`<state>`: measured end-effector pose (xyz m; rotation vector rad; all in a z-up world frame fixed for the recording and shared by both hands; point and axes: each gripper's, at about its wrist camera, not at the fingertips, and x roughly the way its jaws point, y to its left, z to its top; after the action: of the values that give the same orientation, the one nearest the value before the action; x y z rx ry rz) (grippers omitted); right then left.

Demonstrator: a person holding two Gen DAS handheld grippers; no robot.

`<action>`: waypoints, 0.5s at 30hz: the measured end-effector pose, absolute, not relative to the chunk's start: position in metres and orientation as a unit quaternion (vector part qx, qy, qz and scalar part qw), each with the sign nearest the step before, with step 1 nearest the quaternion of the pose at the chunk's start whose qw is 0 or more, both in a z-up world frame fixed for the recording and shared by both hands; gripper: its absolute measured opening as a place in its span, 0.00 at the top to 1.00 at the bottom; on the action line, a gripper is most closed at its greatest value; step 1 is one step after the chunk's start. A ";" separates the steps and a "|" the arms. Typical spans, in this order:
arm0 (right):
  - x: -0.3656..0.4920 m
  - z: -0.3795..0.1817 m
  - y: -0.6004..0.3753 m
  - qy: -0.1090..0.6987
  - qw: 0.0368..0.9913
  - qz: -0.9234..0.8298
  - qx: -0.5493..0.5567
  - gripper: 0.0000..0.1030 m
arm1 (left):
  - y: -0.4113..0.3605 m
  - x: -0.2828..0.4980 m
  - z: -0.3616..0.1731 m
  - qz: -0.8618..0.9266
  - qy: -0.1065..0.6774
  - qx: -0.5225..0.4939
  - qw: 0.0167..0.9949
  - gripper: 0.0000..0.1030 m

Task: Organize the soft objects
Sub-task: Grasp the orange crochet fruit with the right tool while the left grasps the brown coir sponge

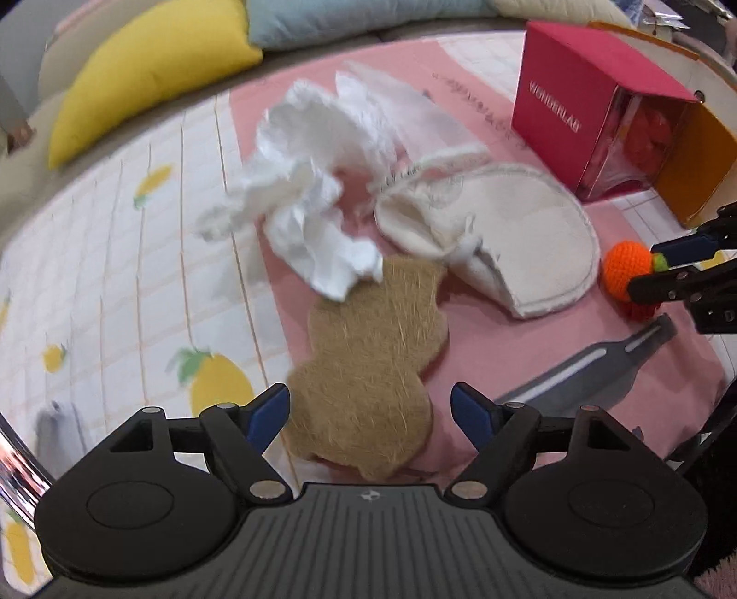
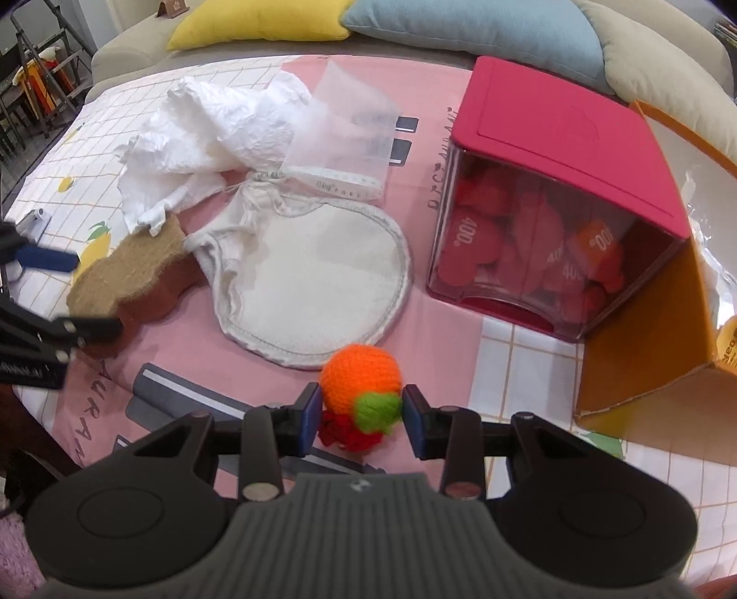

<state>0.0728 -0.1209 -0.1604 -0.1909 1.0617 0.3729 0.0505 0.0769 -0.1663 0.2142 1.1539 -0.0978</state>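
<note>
left wrist view: left gripper (image 1: 371, 414) with jaws spread wide, nothing gripped; a tan sponge (image 1: 368, 364) lies on the cloth between and ahead of the blue pads, apart from both. crumpled white paper (image 1: 304, 193) overlaps the sponge's far edge. cream pouch (image 1: 520, 239) lies to the right of the paper, its mouth toward the paper. right gripper (image 1: 645, 269) enters at the right edge, clamped on an orange knit ball (image 1: 622, 267). red box (image 1: 576, 110) stands at the far right, an orange carton (image 1: 700, 161) beside it. yellow cushion (image 1: 143, 69) and blue cushion (image 1: 322, 18) at the back. pink cloth (image 1: 483, 350) under all.

right wrist view: right gripper (image 2: 361, 410) grasping the ball (image 2: 359, 373) by its sides, green tuft toward the camera, red knit piece (image 2: 343, 433) below. pouch (image 2: 322, 272) just beyond the ball. paper (image 2: 207, 133) and a clear bag (image 2: 350, 124) further back. sponge (image 2: 124, 281) at left, left gripper (image 2: 83, 295) around its near end, fingers apart. box (image 2: 562, 152) at right with red tokens inside; carton (image 2: 645, 341) touching it.
</note>
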 end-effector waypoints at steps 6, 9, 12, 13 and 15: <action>0.074 -0.164 -0.118 0.499 0.843 0.179 -0.093 0.61 | 0.080 0.054 -0.179 -0.024 0.553 0.095 0.827 0.06; 0.074 -0.166 -0.117 0.499 0.842 0.180 -0.096 0.61 | 0.085 0.059 -0.183 -0.021 0.562 0.066 0.824 0.12; 0.072 -0.167 -0.118 0.495 0.844 0.184 -0.095 0.62 | 0.085 0.058 -0.180 -0.021 0.560 0.057 0.826 0.15; 0.072 -0.167 -0.119 0.495 0.844 0.184 -0.092 0.62 | 0.086 0.058 -0.179 -0.021 0.561 0.054 0.826 0.15; 0.072 -0.166 -0.121 0.496 0.844 0.184 -0.084 0.62 | 0.087 0.056 -0.176 -0.016 0.563 0.046 0.825 0.16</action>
<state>0.0721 -0.1209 -0.1664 -0.1777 1.0475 0.3893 0.0558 0.0867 -0.1764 0.0979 1.1965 -0.0335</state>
